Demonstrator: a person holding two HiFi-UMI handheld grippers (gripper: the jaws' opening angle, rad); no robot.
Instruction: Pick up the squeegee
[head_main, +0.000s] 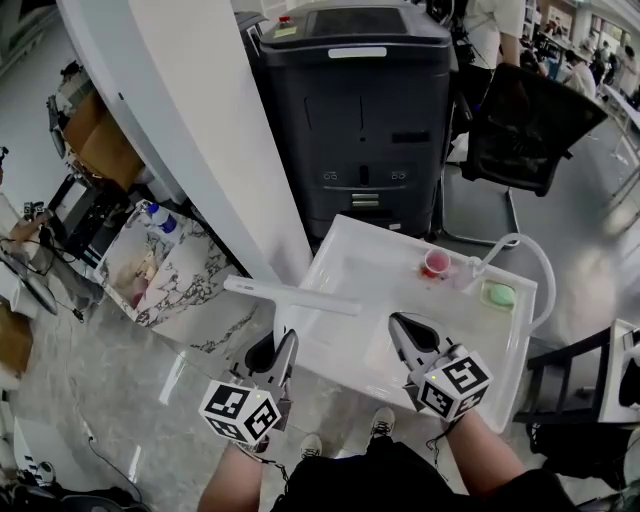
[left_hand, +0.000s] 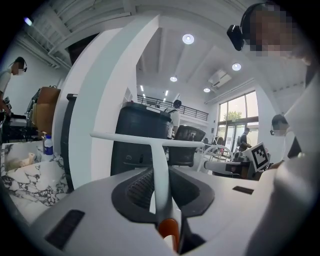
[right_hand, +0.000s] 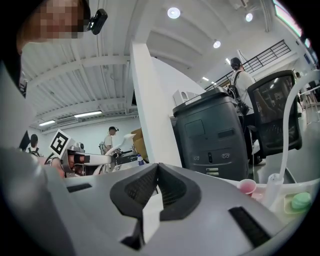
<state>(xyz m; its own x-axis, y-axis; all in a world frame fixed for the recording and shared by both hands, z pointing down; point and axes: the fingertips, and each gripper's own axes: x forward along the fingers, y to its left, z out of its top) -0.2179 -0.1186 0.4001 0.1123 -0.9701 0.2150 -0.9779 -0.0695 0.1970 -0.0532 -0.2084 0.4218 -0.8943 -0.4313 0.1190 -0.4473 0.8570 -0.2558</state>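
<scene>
Left hand-held gripper (head_main: 281, 346) sits nearest, low in the head view. It is clamped on the squeegee (head_main: 290, 296): the pads pinch the handle partway up, and the orange butt end pokes out behind the pads toward the camera. Right hand-held gripper (head_main: 400, 326) is clenched with nothing in it, tips meeting, over the near part of the white tray (head_main: 375, 275).

Step, as I read it: grasp done, lift on. The squeegee looks clear of every surface. It is held up over the tray's near-left corner, with the blade bar at the far end of the handle crossing the tray's left edge. Pick-up looks essentially complete.

Next move calls for:
- Holding the pinch firm. The grip is on a narrow handle, and the long bar gives leverage to twist in the pads.
- Minding the bar's left end, which is near the white pillar (head_main: 200, 120).
- Nothing from the right side, unless a second support is wanted.

Squeegee looks: an all-white T, with a long thin straight bar and a slim flat handle joining it about mid-span. The bar sits roughly level in the left gripper view. Probably light rigid plastic. Can't tell if there's a rubber edge.

Pink cup (head_main: 436, 263) and green block (head_main: 498, 294) sit by the tray's far-right corner, well apart from it.
</scene>
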